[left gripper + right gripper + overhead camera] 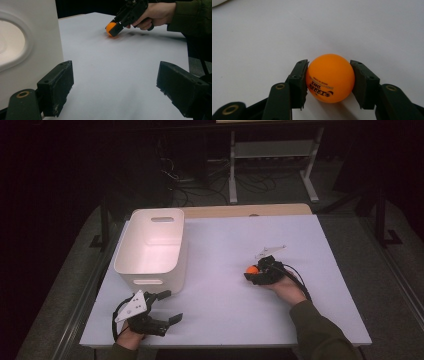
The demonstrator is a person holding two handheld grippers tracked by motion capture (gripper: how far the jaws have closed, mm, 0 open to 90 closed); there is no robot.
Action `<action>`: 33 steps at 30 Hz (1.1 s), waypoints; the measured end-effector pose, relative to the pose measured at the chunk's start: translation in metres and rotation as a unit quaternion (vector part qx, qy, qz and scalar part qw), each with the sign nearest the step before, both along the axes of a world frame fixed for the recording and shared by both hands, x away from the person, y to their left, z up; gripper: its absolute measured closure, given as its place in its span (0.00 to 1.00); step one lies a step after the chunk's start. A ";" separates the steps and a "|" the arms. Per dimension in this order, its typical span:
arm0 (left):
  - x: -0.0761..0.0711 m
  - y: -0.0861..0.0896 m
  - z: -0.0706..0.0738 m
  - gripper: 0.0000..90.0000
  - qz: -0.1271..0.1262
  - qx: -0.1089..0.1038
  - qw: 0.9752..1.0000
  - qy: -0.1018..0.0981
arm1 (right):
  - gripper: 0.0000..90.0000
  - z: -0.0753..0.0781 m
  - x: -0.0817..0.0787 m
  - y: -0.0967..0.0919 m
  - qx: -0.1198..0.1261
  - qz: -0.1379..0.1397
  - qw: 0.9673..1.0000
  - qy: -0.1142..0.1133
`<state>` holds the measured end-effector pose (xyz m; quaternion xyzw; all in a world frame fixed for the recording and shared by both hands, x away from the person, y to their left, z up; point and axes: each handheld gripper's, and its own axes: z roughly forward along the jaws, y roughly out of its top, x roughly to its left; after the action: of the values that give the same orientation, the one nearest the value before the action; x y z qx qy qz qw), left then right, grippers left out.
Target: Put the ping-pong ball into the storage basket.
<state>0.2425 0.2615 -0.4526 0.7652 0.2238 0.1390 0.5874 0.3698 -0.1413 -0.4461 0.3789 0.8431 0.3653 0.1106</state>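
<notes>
The right gripper (329, 82) is clamped on a small orange plastic table-tennis ball (330, 78) with black print on it, one black pad pressed to each side. In the high view the ball (252, 269) sits at the gripper's tip, right of the middle of the white desk (225, 290); it appears to be at or just off the desk surface, and I cannot tell which.

The left gripper (161, 306) rests near the front left corner of the desk with its jaws spread wide and nothing between them, just in front of a white rectangular plastic bin (150, 249) with slotted handles.

The grasp looks complete, so the step in hand is probably the pick-up, with the carry to follow. If the bin is the goal, the next move calls for lifting the ball clear of the desk, carrying it left above the bin's rim, and releasing it over the open cavity. A smooth, light ball can slip, so the grip should stay firm.
</notes>
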 end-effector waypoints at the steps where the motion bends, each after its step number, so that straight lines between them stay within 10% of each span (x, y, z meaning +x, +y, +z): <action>1: 0.000 0.000 0.000 0.16 0.000 0.000 1.000 -0.001 | 0.55 0.000 0.000 0.000 0.001 0.000 1.000 0.001; 33: 0.000 0.000 0.000 0.16 0.000 0.001 1.000 0.000 | 0.55 0.008 -0.008 0.015 0.013 0.034 0.999 0.001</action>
<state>0.2425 0.2614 -0.4526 0.7656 0.2234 0.1393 0.5870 0.3615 -0.1259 -0.4383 0.3518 0.8509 0.3791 0.0926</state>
